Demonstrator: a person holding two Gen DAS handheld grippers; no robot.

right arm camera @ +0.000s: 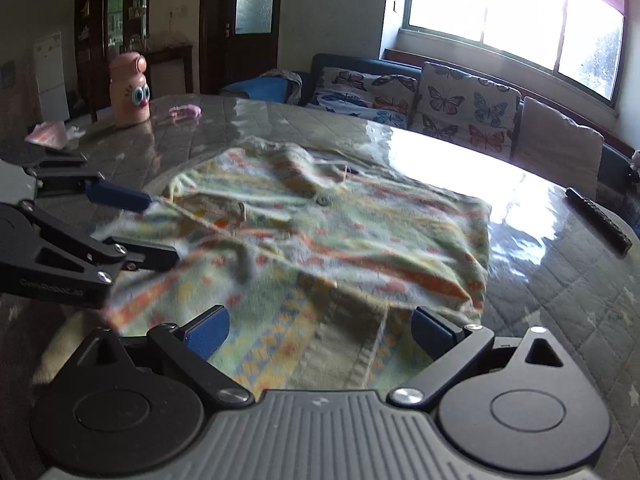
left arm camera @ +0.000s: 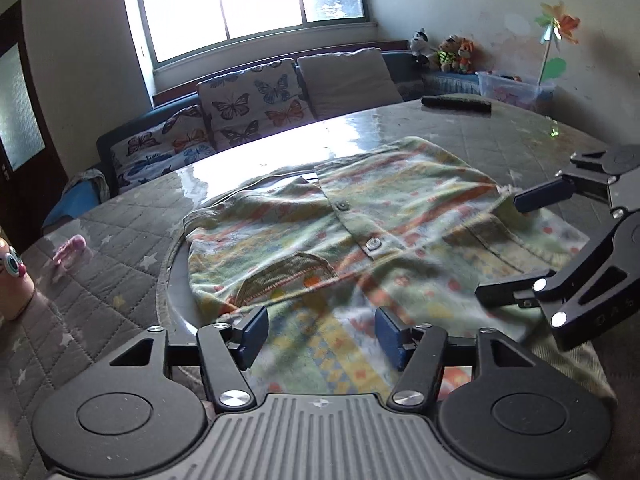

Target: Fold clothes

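Note:
A button-front shirt [left arm camera: 360,216] patterned in green, yellow and orange lies partly folded on the glossy round table [left arm camera: 520,140]. My left gripper [left arm camera: 322,332] hovers over the shirt's near edge, its blue pads apart, with cloth lying under the gap and neither pad pressing on it. My right gripper [left arm camera: 520,246] stands at the shirt's right side, its jaws wide apart over the fabric. In the right wrist view the shirt [right arm camera: 340,232] spreads ahead of the right gripper [right arm camera: 320,330], which is open. The left gripper [right arm camera: 140,226] shows at the left there, over the shirt's edge.
A black remote control [right arm camera: 600,220] lies near the table's far edge. A pink bottle with cartoon eyes [right arm camera: 130,90] and a small pink object [right arm camera: 184,112] stand at the far left. A sofa with butterfly cushions [left arm camera: 248,104] runs behind the table under the window.

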